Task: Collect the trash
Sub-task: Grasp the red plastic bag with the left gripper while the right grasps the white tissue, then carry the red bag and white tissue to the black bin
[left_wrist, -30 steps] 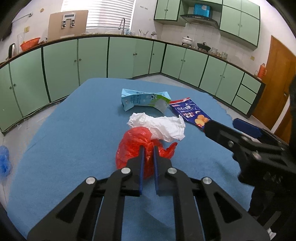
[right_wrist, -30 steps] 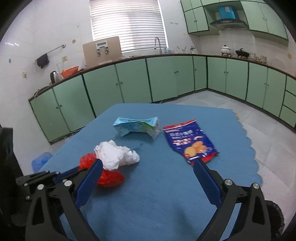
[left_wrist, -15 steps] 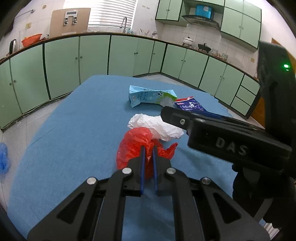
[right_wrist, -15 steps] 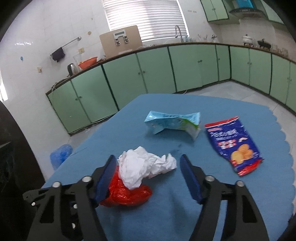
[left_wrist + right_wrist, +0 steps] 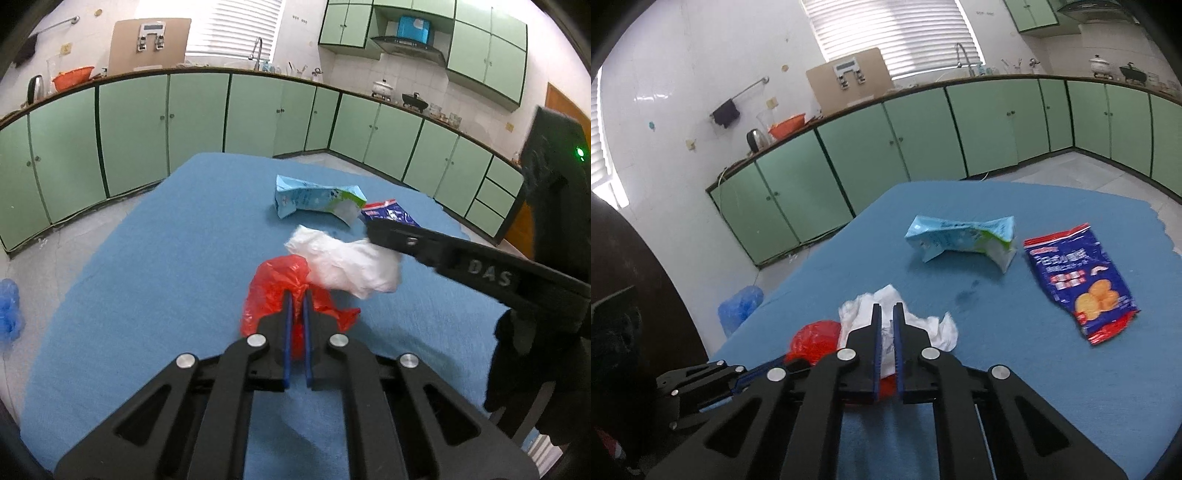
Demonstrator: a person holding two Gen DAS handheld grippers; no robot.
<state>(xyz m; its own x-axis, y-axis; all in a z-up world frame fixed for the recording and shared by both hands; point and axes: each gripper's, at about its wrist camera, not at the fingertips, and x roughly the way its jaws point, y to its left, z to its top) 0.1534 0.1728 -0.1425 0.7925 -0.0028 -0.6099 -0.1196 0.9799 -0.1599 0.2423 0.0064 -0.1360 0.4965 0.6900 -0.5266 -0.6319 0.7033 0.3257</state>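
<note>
On the blue table cloth (image 5: 147, 277) lies a red plastic bag (image 5: 273, 284), and my left gripper (image 5: 295, 293) is shut on its bunched top. A crumpled white tissue (image 5: 934, 328) rests against the red bag (image 5: 812, 336). My right gripper (image 5: 884, 308) has its jaws closing on the tissue, with white paper pinched between the blue pads. In the left wrist view the right gripper's finger (image 5: 406, 242) reaches in from the right onto the tissue (image 5: 347, 262). Farther back are a squashed light-blue carton (image 5: 960, 240) and a flat blue snack packet (image 5: 1078, 280).
Green cabinets run along the walls behind the table. A blue plastic bag (image 5: 740, 306) sits on the floor off the table's left side. The cloth's scalloped edge (image 5: 1167, 240) is at the far right. A dark shape fills the left edge of the right wrist view.
My right gripper swung left from the snack packet to the white tissue, and its wide jaws came together on it. The left gripper stays shut on the red bag.
</note>
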